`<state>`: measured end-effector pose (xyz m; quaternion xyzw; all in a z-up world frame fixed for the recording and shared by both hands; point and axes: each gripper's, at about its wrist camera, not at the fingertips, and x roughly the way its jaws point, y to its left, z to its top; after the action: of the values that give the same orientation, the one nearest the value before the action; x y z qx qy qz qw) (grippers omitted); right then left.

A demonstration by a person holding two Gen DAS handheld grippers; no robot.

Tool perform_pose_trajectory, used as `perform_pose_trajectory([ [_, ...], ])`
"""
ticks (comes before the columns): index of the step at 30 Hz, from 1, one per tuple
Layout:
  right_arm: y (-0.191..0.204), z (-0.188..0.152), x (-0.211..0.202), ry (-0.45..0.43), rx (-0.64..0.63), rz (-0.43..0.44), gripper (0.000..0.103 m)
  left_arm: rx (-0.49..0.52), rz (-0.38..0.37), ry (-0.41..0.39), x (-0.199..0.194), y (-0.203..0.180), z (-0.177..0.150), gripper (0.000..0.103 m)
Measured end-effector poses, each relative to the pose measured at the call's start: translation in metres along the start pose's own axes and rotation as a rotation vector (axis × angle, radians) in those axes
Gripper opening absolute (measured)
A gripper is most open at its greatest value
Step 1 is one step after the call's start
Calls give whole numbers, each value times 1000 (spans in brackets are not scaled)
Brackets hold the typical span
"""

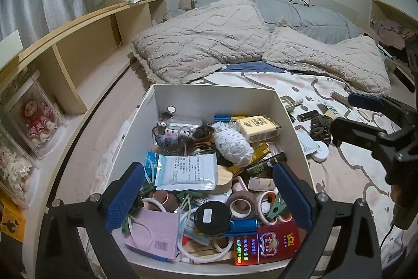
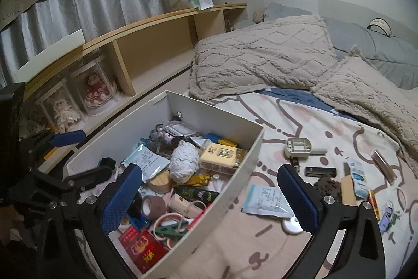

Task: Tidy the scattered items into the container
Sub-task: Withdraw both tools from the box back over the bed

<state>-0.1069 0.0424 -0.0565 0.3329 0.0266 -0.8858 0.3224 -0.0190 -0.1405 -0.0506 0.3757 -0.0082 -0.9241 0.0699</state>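
The white box (image 1: 214,98) sits on the bed (image 2: 300,122), heaped with small things (a ball of white yarn (image 1: 233,147), tape rolls, a red packet (image 1: 266,245)). The left hand-held gripper (image 1: 209,198) hangs over it, spread wide, nothing between its pads. The right hand-held gripper (image 2: 211,196) is spread too, straddling the box's near wall. Only the right wrist view shows the full scatter still on the sheet: a flat sachet (image 2: 269,200), a black lighter (image 2: 320,171), a white plug (image 2: 297,147), a brown hair claw (image 2: 327,183).
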Motion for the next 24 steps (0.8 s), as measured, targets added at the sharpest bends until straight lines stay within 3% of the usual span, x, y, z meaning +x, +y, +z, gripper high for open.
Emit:
perform_pose_trajectory([
  [11, -29, -18, -14, 2, 17, -26, 103, -20, -58, -17, -5, -18, 16, 100],
  [24, -69, -58, -43, 60, 16, -108, 103, 32, -13, -83, -19, -52, 44, 100],
])
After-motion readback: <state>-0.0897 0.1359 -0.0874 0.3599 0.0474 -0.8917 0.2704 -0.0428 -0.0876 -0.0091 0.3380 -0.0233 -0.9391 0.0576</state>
